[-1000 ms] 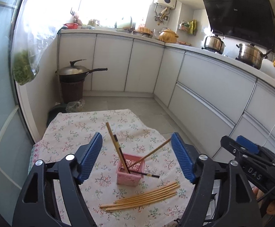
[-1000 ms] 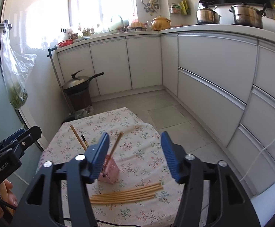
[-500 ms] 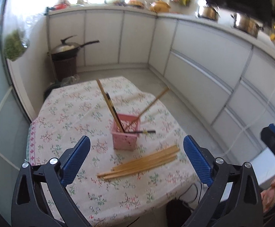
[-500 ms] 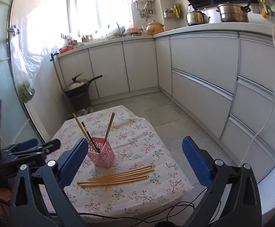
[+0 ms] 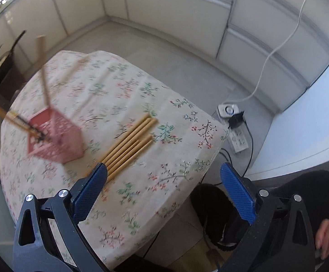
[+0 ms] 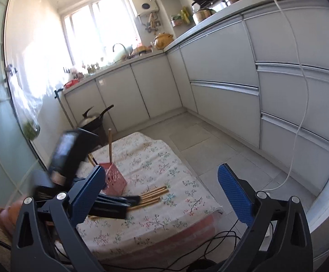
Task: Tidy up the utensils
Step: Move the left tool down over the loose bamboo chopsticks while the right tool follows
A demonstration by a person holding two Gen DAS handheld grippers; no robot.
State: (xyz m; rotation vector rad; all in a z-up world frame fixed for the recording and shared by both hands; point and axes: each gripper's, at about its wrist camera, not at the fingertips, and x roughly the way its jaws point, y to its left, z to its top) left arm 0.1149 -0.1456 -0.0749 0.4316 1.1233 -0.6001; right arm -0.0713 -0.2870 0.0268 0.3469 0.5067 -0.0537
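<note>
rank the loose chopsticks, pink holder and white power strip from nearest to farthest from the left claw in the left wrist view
1. Loose chopsticks: on the tablecloth, near ends right by the left claw, at its left finger.
2. Pink holder: farther left on the table.
3. White power strip: on the floor beyond the table's right edge.

Your left wrist view looks steeply down, close above the floral tablecloth, toward its right edge. Your right wrist view sits lower and farther back, facing level across the tablecloth toward the window (both share the cloth's near half).
</note>
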